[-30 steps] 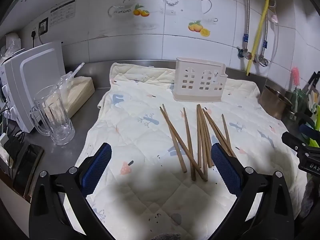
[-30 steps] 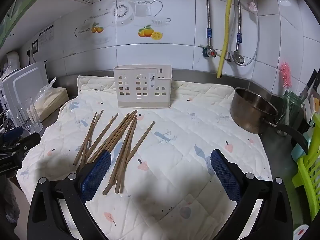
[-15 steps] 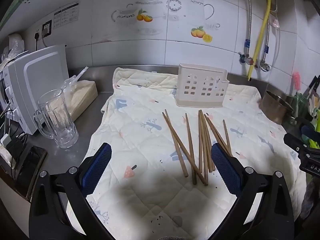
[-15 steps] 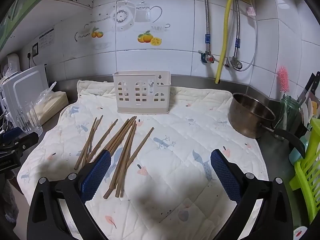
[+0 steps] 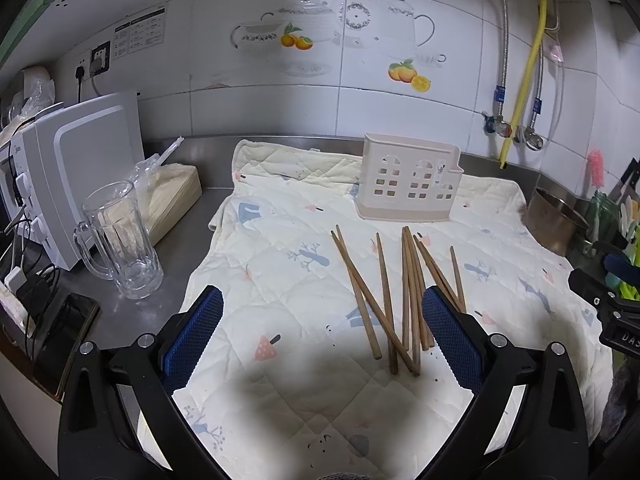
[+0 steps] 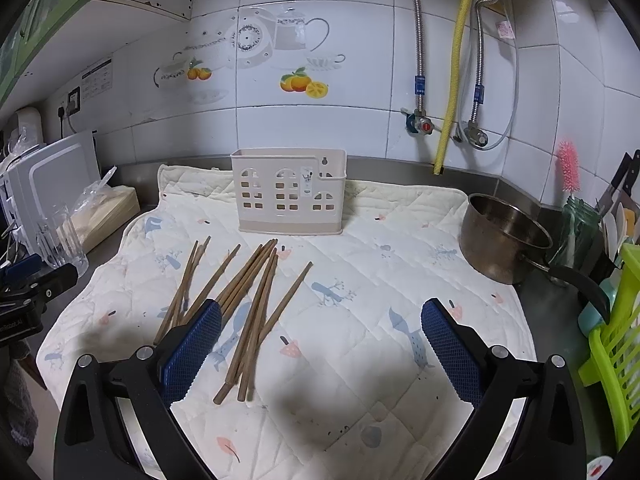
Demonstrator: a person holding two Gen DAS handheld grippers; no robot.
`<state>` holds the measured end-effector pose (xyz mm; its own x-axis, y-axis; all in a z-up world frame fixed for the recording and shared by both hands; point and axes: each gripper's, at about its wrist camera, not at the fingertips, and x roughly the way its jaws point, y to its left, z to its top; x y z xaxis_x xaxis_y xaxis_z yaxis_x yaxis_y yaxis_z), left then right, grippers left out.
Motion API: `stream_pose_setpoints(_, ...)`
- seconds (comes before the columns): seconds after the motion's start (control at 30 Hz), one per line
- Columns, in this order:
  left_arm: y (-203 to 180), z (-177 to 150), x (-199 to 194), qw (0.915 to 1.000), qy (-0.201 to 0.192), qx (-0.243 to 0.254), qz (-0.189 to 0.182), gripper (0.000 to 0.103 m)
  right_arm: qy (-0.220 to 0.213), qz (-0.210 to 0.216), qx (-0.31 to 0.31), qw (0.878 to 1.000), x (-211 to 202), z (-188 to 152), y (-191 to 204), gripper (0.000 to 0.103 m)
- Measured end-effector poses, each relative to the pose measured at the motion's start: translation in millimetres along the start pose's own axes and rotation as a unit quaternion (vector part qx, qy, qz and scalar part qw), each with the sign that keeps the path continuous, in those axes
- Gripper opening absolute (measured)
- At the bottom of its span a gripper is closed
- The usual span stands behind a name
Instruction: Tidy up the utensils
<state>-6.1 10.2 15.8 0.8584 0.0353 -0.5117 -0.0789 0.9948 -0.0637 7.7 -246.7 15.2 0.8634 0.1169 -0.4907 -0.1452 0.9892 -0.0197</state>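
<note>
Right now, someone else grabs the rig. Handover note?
Left gripper: open, empty, above the near edge of the quilted mat.
Right gripper: open, empty, also above the mat.
Wooden chopsticks: all loose in a crossed pile on the mat, between the two grippers.
Beige utensil holder: upright at the back of the mat, just beyond the pile; nothing shows above its rim.
Done: nothing yet.
Left: pick up the chopsticks and stand them in the holder.

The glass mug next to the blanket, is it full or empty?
Empty. The glass mug stands upright on the metal counter, and you can see straight through it, with no drink inside.
</note>
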Motion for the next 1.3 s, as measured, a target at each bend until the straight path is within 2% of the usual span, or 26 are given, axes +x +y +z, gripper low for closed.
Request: stream_pose_setpoints(1.3, 4, 2, 15, 0.9997, 0.021, -0.014, 0.005, 0.098, 0.010, 0.010, 0.004, 1.000, 16, -2, 8, 0.097)
